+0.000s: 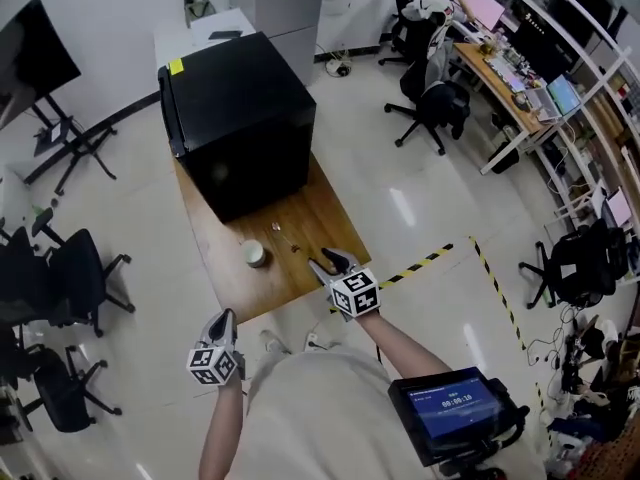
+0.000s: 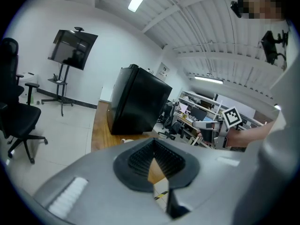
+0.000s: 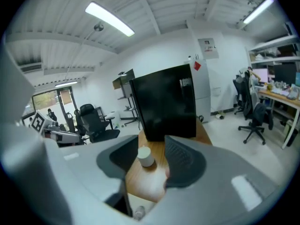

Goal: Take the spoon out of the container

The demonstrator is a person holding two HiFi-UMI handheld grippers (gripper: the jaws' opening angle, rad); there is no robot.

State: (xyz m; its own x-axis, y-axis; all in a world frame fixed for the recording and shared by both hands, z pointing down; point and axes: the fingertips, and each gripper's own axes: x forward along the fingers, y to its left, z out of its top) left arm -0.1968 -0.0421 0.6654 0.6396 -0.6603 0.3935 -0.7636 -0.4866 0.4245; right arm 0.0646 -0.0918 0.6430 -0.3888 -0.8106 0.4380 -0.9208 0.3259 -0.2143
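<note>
A small white container stands on the wooden table, near its front edge. I cannot make out a spoon in it. Two tiny objects lie on the wood behind it, too small to identify. My right gripper hovers over the table's front right corner, open and empty. In the right gripper view the container shows ahead of the right gripper, beyond its spread jaws. My left gripper hangs below the table's front edge, off the wood. The left gripper has its tips together with nothing held.
A large black cabinet fills the far half of the table. Office chairs stand at the left, a desk with monitors at the far right. Yellow-black tape marks the floor. A tablet sits by my right side.
</note>
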